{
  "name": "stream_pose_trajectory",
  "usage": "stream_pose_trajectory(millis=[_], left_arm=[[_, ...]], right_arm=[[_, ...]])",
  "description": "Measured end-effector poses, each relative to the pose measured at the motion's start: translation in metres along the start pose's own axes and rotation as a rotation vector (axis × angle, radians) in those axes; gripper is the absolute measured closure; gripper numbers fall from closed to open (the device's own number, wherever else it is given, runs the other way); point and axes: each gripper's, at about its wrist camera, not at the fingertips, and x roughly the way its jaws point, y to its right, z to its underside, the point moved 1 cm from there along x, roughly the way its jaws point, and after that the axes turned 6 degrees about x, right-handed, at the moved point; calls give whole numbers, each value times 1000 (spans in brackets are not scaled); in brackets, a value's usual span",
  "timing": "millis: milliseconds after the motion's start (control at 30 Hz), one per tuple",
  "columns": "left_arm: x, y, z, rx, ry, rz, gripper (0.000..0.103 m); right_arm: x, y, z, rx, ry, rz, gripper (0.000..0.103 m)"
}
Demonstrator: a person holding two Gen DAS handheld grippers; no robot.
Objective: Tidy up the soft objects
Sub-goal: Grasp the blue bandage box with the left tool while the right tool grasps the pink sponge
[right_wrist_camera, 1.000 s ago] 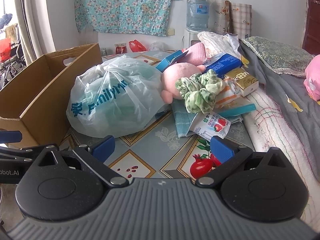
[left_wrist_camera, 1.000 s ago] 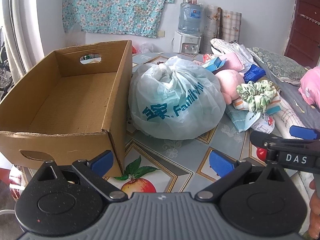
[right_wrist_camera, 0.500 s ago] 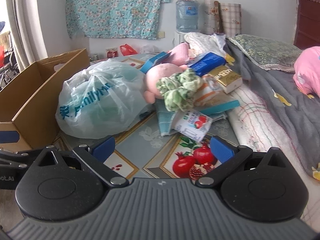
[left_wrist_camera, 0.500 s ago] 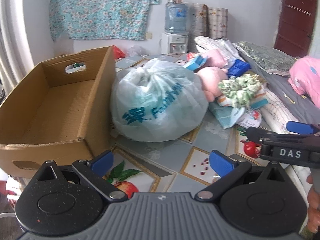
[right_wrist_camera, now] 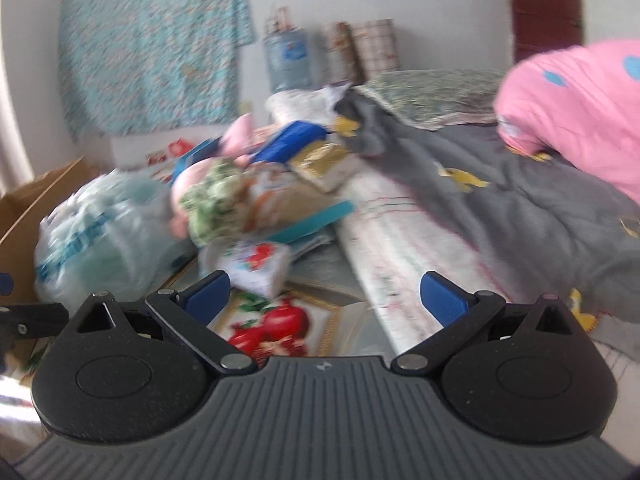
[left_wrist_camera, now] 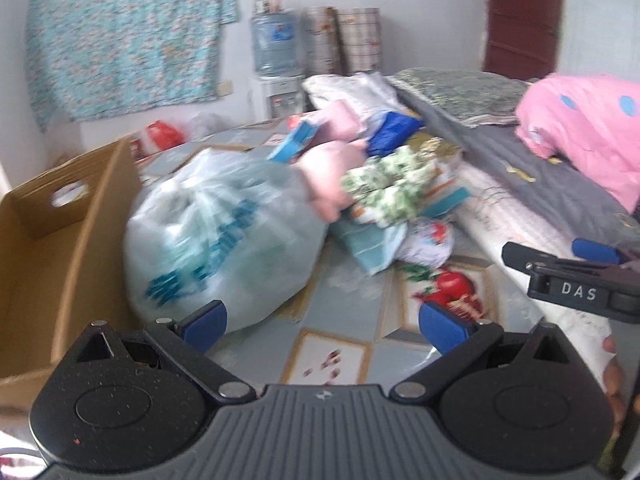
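Progress: judged at the outset, with nothing sorted; the cardboard box [left_wrist_camera: 60, 240] at the left of the table shows a bare interior as far as it is visible, and every soft item lies outside it. The tied plastic bag [left_wrist_camera: 224, 240] sits just beside the box wall on the fruit-patterned tablecloth [left_wrist_camera: 340, 344]; the pink plush toy [left_wrist_camera: 328, 176] rests against the bag's far side, with the green floral scrunchie [left_wrist_camera: 388, 184] touching it on top of a heap of packets; a small strawberry-printed pouch [right_wrist_camera: 260, 260] lies at the front of that heap. Both views are motion-blurred, so finer detail cannot be confirmed. Left gripper [left_wrist_camera: 322, 322]: released, fingers spread wide with nothing between them, held low over the table edge and aimed between bag and heap. Right gripper [right_wrist_camera: 324, 296]: likewise released and empty, level with the left one and to its right, pointing toward the pouch and the folded bedding [right_wrist_camera: 400, 240]. Remaining, in my judgement: all pick-ups and placements into the box.
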Motion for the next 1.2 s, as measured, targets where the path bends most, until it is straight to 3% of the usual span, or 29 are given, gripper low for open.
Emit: stream_pose_trajectory(millis=[300,500,800,900,1200], left_arm=[[21,19,-43,72,53,98,0],[8,9,-80,141,147,23,0],[1,-13,-134,274,249,-96,0],[17,-24,-147,247,219,-95,1],[39,-75,-148,57,79,56,1]], right_arm=[[24,35,-12,97,81,-65,1],[31,33,-39,131,166,-131,1],[44,14,-70,153,207,-245,1],[47,7,-74,154,197,-263,1],[31,-7,-71,121,170,-242,1]])
